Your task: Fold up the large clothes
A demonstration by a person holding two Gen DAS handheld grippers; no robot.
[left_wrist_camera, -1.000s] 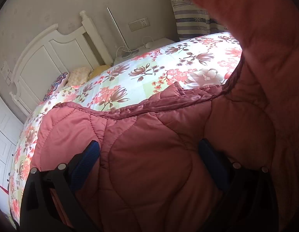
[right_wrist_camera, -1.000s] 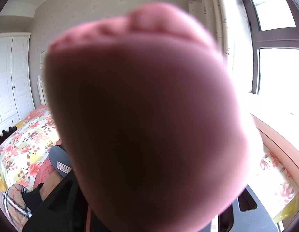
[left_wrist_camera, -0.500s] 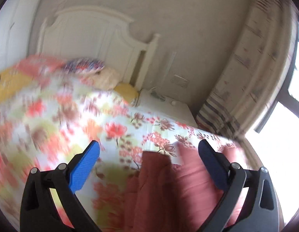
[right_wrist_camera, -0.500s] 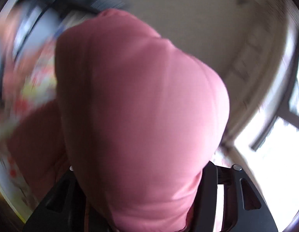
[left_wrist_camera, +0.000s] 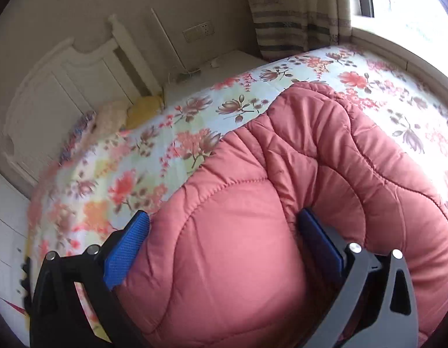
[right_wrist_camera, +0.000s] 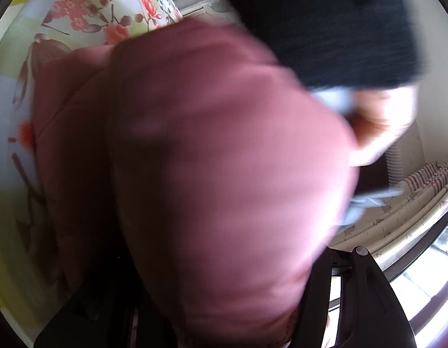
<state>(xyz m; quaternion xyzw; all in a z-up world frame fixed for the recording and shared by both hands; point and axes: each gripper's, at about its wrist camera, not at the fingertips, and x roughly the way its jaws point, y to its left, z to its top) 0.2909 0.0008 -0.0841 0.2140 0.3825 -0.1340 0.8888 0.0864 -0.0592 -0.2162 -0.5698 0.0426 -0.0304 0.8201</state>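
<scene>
No brand, label or writing can be read anywhere in either view.

The quilted pink jacket (left_wrist_camera: 281, 203) lies on the bed (left_wrist_camera: 154, 156), whose cover is printed with flowers. In the left wrist view it spreads from the lower middle up toward the right, folded into thick rolls, and a padded bulge of it fills the space between the two blue pads (left_wrist_camera: 125, 246) of the left hand-held gripper (left_wrist_camera: 224, 237). The pads stand wide apart. The cloth bulges against the inner side of each pad, but whether they pinch it or merely lie beside it cannot be told from this view.

In the right wrist view the jacket (right_wrist_camera: 218, 156) is very close to the lens and blurred, covering most of the picture. The right hand-held gripper (right_wrist_camera: 224, 304) has just been opening its jaws, and a thick fold of the jacket sits between them. Only its dark right finger (right_wrist_camera: 316, 304) shows plainly, right against the cloth; the left one is lost in shadow under the jacket. The pads themselves are hidden, so whether the fold is pressed or lying loose cannot be told.

Above the jacket in that view a person's dark sleeve (right_wrist_camera: 325, 29) and hand (right_wrist_camera: 380, 121) appear, blurred, just beside the upper right edge of the cloth.

Behind the bed stand a white headboard (left_wrist_camera: 64, 87), a wall socket (left_wrist_camera: 198, 30) and a striped curtain (left_wrist_camera: 293, 14).
</scene>
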